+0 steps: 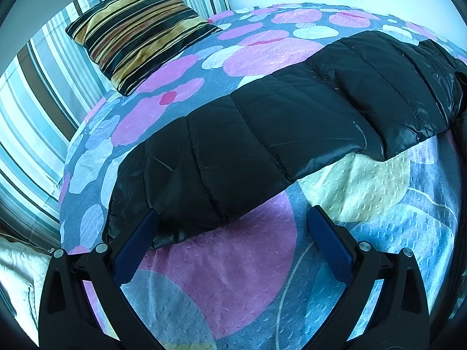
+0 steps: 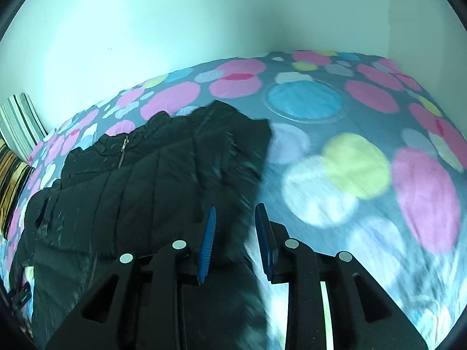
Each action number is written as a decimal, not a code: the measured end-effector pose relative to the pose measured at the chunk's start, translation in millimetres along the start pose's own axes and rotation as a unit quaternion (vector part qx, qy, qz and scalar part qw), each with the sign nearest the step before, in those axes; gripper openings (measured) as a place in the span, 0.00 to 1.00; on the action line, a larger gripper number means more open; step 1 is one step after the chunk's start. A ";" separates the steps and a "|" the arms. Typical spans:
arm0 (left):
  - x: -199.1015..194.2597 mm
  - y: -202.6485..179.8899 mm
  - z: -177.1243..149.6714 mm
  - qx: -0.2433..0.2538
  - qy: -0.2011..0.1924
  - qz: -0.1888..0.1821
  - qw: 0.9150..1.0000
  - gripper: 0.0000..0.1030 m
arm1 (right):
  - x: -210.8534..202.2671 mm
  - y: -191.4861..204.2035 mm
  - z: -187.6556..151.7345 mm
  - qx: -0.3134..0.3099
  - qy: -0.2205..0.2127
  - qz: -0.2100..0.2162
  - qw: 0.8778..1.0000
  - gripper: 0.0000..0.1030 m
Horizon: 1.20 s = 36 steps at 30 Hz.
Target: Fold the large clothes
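While the black quilted jacket lies spread on the bed, left tongs are held wide at its sleeve end, empty; right tongs stand narrowly parted beside its edge. Soft, light, slippery fabric is judged; hem corners are advised for gripping.

The puffer jacket lies spread flat on the bed, which fills the room corner against the wall. Seen from the left wrist, one sleeve of the jacket reaches towards the near edge of the bed, its cuff just before the left gripper. The cushion sits behind the jacket, to its left, leaning on the striped pillows. From the right wrist, the jacket's right edge passes beneath the right gripper.
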<state>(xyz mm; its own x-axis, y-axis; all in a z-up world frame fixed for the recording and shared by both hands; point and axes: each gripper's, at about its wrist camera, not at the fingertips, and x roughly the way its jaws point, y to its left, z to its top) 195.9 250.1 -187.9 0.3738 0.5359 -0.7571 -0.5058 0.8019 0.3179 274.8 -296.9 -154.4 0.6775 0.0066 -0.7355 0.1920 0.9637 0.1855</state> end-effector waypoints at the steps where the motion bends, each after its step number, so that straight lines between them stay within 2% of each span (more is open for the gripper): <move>1: -0.2 -0.9 0.1 0.000 0.000 0.000 1.000 0.98 | -4.7 -6.2 -5.3 0.004 0.001 -0.002 1.000 0.28; 5: -0.3 -1.5 0.0 0.000 0.000 0.001 1.000 0.98 | -18.2 -31.8 -35.5 0.018 0.018 -0.011 1.000 0.28; 7: -0.3 -1.4 0.0 0.001 0.000 0.001 1.000 0.98 | -21.1 -37.6 -50.0 0.025 0.029 0.000 0.999 0.28; 10: 0.1 -1.7 0.5 0.004 -0.002 0.006 1.000 0.98 | -25.2 -37.9 -66.5 0.020 0.031 -0.004 0.999 0.28; 17: 0.5 -1.2 1.8 0.010 -0.004 0.014 1.000 0.98 | -19.8 -27.4 -79.6 -0.033 0.020 -0.080 0.996 0.28; 20: -0.4 -3.7 1.4 0.010 -0.004 0.014 1.000 0.98 | -4.9 -25.8 -87.3 -0.054 0.035 -0.114 0.991 0.31; 22: -0.4 -3.7 1.3 0.010 -0.004 0.014 1.000 0.98 | -5.3 -26.8 -86.9 -0.052 0.032 -0.121 0.991 0.37; 24: -0.5 -3.7 1.3 0.010 -0.004 0.014 1.000 0.98 | -5.5 -29.1 -87.0 -0.048 0.031 -0.137 0.989 0.49; 29: -1.2 -3.1 1.3 0.006 -0.003 0.010 1.000 0.98 | -4.7 -39.2 -87.1 -0.027 0.036 -0.137 0.990 0.59; 31: -0.9 -1.5 1.5 0.003 -0.002 0.005 1.000 0.98 | -4.4 -40.3 -86.8 -0.024 0.036 -0.146 0.988 0.67; 33: -0.8 0.0 1.4 -0.002 -0.003 -0.001 1.000 0.98 | -4.1 -44.9 -86.4 -0.012 0.039 -0.158 0.987 0.79; 36: -1.5 5.1 1.3 -0.013 -0.002 -0.020 1.000 0.98 | -3.3 -52.2 -86.3 0.005 0.043 -0.152 0.987 0.84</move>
<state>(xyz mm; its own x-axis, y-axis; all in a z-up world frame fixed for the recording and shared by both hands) 193.8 253.7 -184.3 0.3972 0.5049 -0.7664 -0.5102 0.8156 0.2729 201.4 -324.1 -217.9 0.5245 -0.2588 -0.8111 0.3844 0.9220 -0.0456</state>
